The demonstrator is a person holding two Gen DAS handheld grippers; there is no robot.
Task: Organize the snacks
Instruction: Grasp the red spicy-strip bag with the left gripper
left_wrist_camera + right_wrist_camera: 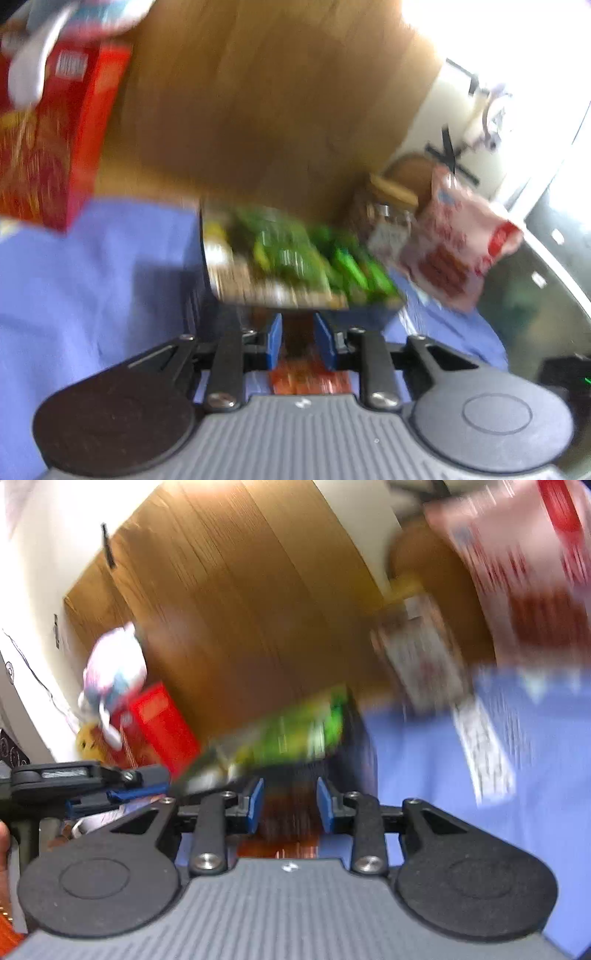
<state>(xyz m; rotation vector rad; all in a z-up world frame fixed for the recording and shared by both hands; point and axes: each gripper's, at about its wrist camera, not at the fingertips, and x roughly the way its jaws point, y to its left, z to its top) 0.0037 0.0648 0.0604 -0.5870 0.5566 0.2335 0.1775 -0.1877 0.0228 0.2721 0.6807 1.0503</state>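
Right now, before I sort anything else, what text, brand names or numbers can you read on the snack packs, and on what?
None can be read; both views are motion-blurred.
Red box: a white label patch, letters smeared.
Pink and red bag: print shows, illegible.
Green packets in the dark bin: no readable wording.
Jar label: too blurred.
Orange packet under the left jaws: print unreadable.

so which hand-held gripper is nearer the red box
Left. The red box looms large just ahead and to the left of the left hand-held gripper. From the right hand-held gripper the same box sits smaller and farther off, beyond the left one.
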